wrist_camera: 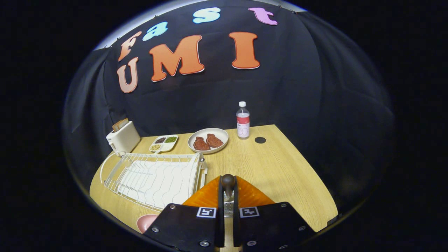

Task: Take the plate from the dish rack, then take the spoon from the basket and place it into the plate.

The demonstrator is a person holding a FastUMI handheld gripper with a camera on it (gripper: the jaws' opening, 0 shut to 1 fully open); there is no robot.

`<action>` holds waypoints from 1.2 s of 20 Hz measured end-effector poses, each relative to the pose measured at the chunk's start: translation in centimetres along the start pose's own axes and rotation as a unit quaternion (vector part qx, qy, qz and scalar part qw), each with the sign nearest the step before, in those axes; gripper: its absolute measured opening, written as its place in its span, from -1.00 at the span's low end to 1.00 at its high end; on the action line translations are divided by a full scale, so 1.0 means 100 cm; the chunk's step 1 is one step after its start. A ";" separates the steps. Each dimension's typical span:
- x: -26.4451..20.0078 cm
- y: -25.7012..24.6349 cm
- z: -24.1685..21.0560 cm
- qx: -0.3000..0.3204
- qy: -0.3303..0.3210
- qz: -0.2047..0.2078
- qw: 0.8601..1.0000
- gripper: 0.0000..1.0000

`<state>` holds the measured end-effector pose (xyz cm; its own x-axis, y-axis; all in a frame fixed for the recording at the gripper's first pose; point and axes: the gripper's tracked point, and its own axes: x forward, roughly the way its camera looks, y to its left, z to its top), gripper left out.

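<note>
Wooden tabletop (280, 164): fingers (228, 206) clamp a spoon (228, 185) above an orange plate (250, 196); empty dish rack (154, 178) lies left.

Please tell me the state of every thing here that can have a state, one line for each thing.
tongs: shut on the spoon.
spoon: held upright between the tongs, over the orange plate.
orange plate: on the table, just ahead of the tongs, nothing in it yet.
dish rack: empty, no plate in it.
bottle: upright, cap on.
toaster: bread in its slot.
white plate: holds two pieces of meat.
</note>
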<state>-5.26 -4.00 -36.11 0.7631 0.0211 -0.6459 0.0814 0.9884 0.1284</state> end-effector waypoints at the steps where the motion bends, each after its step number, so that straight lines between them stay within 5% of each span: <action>1: -0.001 0.001 0.005 0.000 -0.003 0.001 1.000 -0.80; 15: -0.057 0.035 0.069 -0.010 -0.046 0.040 0.998 -0.81; 24: -0.086 0.105 0.033 -0.051 -0.013 0.141 0.989 -0.81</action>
<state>-8.84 5.72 -26.72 0.7631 0.2945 -0.5752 -0.2004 0.9541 0.2226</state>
